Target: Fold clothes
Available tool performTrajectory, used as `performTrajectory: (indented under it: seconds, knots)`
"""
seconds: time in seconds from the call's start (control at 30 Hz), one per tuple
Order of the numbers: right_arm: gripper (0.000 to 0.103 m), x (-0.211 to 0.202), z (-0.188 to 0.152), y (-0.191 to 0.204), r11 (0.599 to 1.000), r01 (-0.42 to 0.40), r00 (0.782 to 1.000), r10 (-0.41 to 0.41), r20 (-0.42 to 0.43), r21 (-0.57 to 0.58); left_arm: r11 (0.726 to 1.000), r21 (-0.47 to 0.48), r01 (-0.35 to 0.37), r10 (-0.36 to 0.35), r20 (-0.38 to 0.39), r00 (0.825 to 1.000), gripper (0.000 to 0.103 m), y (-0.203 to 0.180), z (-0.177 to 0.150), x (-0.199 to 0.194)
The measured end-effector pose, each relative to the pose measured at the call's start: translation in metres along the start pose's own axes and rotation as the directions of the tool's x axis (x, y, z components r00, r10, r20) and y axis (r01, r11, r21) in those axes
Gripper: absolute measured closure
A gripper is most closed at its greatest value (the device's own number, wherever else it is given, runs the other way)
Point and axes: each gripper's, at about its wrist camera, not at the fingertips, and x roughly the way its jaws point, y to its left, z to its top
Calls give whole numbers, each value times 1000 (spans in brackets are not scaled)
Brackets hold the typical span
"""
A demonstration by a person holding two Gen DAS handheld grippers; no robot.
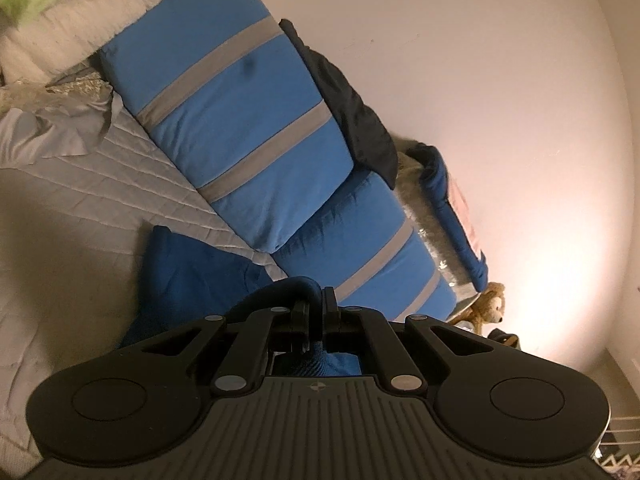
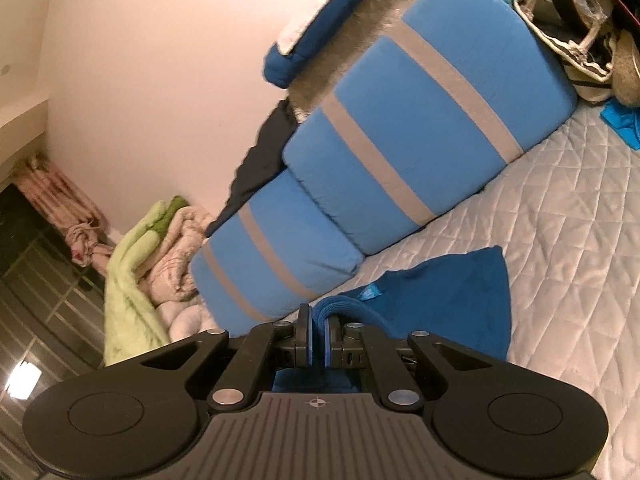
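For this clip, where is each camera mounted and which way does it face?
Left wrist: sits on the left hand-held gripper, looking along its fingers across the quilted bed to the striped blue cushions and wall; fingers pinch the dark blue garment.
Right wrist: sits on the right hand-held gripper, facing the same cushions; fingers pinch the garment.
Shared: garment, cushions, bed. No hand or sleeve shows.

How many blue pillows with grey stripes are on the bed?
2. One pillow lies nearer the bags, the other pillow beside it, nearer the blankets; their ends touch. More may be hidden outside the view.
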Motion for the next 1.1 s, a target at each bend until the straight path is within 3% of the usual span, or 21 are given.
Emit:
performTrajectory:
  seconds: [0.3, 0.6, 0.83, 1.1]
  knots:
    - [95, 46, 12, -30, 997, 63, 998, -62, -16, 32, 997, 12, -76, 76, -50, 996, 98, 17, 15, 49]
    - [96, 90, 25, -56, 991, 124, 992, -122, -42, 49, 994, -26, -106, 103, -100, 990, 97, 39, 35, 95]
    - [96, 128, 37, -77, 985, 158, 987, -155, -52, 63, 989, 1, -150, 149, -128, 981, 97, 46, 52, 134]
    - [96, 176, 44, -103, 972, 222, 973, -217, -79, 73, 973, -18, -231, 224, -173, 959, 97, 84, 53, 185]
